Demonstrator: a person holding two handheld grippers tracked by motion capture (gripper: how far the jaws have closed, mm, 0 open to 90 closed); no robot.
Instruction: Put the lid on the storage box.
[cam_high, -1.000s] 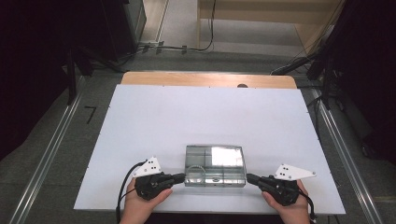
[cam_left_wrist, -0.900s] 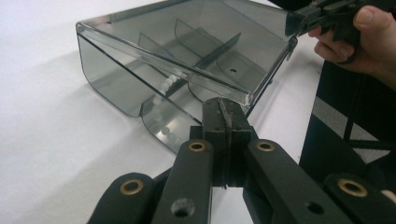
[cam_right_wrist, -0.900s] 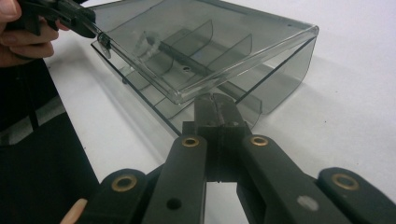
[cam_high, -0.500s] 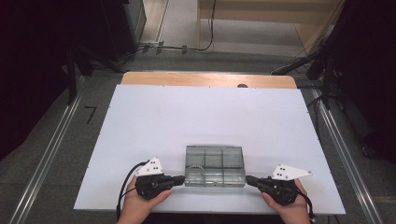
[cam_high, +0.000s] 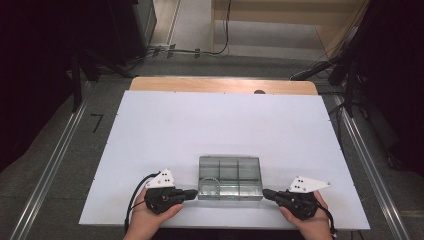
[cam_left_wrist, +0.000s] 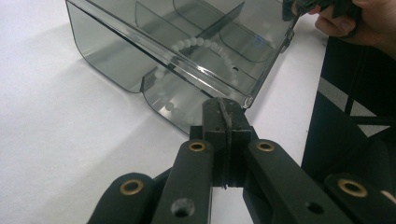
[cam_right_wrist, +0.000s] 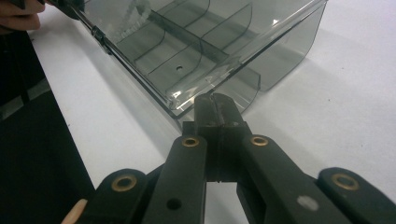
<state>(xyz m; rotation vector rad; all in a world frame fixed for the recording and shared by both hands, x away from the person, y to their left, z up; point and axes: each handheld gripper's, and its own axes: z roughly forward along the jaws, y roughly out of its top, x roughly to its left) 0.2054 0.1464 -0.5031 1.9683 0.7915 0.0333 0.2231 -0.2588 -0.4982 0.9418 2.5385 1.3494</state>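
Box, clear rigid plastic, light and slippery, sits low centre on the tabletop; left gripper and right gripper, fingers clenched empty, flank its near corners, the best holds.

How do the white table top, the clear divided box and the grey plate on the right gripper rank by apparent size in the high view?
1. white table top, by far the largest.
2. clear divided box, much smaller.
3. grey plate on the right gripper, smallest, though it sits higher and nearer the camera, so it looks slightly bigger than it is.
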